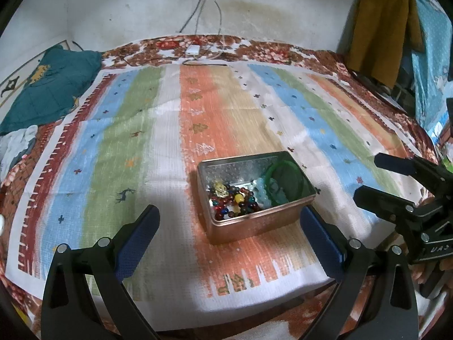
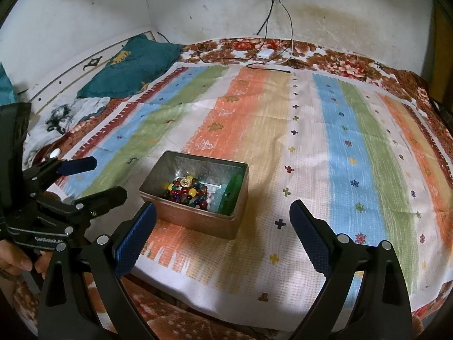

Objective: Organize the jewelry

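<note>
Tin (image 1: 254, 223) wall hides some beads (image 1: 235, 201); both grippers gape, empty

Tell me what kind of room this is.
Probably a bedroom at home: the tin of beads sits on a striped cloth over a floral bed cover, with a teal pillow by the wall and clothes hanging nearby.
</note>
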`<state>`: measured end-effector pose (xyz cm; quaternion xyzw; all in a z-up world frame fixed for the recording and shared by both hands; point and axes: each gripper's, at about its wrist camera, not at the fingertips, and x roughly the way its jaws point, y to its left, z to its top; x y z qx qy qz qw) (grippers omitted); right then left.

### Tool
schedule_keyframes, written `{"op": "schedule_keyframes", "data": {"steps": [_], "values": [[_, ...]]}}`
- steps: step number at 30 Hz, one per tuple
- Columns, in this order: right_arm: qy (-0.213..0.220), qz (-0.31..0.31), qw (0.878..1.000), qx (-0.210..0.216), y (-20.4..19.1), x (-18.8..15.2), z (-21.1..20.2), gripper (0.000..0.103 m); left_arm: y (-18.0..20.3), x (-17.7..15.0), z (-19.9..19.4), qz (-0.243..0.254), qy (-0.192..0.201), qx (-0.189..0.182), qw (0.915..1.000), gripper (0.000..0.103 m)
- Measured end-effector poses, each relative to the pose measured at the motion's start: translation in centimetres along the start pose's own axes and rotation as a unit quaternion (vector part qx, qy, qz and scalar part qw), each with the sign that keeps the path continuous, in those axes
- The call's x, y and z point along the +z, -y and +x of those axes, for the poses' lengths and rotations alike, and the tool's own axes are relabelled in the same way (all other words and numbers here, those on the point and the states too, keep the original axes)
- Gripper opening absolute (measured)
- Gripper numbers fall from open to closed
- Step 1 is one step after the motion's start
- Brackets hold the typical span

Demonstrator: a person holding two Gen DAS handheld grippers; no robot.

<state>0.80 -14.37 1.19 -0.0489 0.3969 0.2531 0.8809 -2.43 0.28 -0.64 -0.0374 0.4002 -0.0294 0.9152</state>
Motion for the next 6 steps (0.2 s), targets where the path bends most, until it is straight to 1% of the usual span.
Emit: {"op": "schedule_keyframes", "data": {"steps": [6], "values": [[-0.002, -0.001, 1.000, 0.000, 0.07, 0.02, 0.10, 0.097, 0.49, -0.47, 0.11, 0.004, 0.000, 0.005, 1.0000, 0.097]]}}
